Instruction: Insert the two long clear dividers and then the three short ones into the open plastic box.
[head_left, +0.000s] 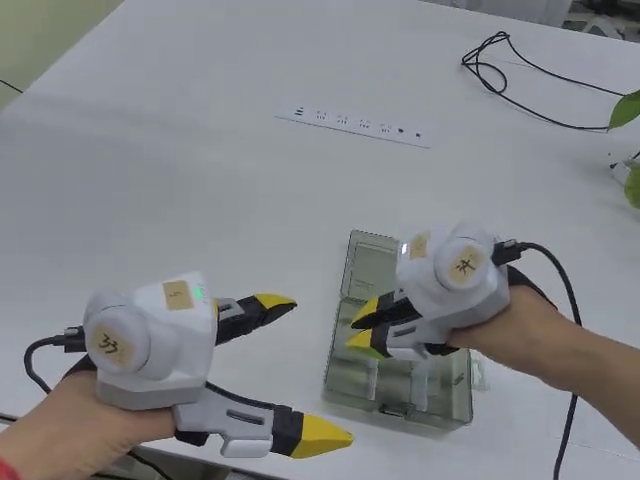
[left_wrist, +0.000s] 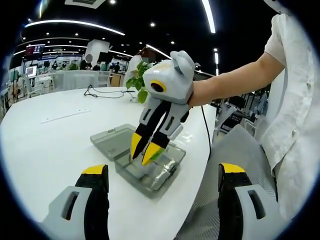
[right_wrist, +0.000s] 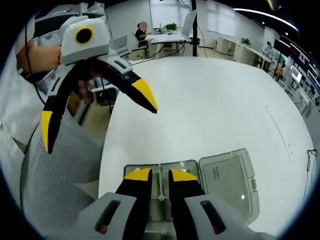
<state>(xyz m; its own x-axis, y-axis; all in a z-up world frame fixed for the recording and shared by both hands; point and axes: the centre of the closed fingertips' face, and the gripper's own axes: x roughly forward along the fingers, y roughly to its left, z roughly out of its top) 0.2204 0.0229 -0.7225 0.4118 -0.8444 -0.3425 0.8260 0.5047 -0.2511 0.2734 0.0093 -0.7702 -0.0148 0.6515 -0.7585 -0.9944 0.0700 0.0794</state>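
The clear plastic box (head_left: 440, 405) lies open near the table's front edge, its lid (head_left: 368, 268) folded flat toward the far side. Clear dividers stand inside its base (right_wrist: 192, 167). My right gripper (head_left: 364, 328) hangs over the base, its jaws closed to a narrow gap around one upright clear divider (right_wrist: 160, 192). In the left gripper view the right gripper (left_wrist: 144, 149) points down into the box (left_wrist: 150, 182). My left gripper (head_left: 300, 368) is open wide, left of the box and off it, with nothing between its jaws (left_wrist: 163, 170).
A white power strip (head_left: 355, 125) lies at the table's middle back, and a black cable (head_left: 510, 75) loops at the back right beside green plant leaves (head_left: 628, 110). A grey mesh chair (right_wrist: 60, 175) stands by the table's front edge.
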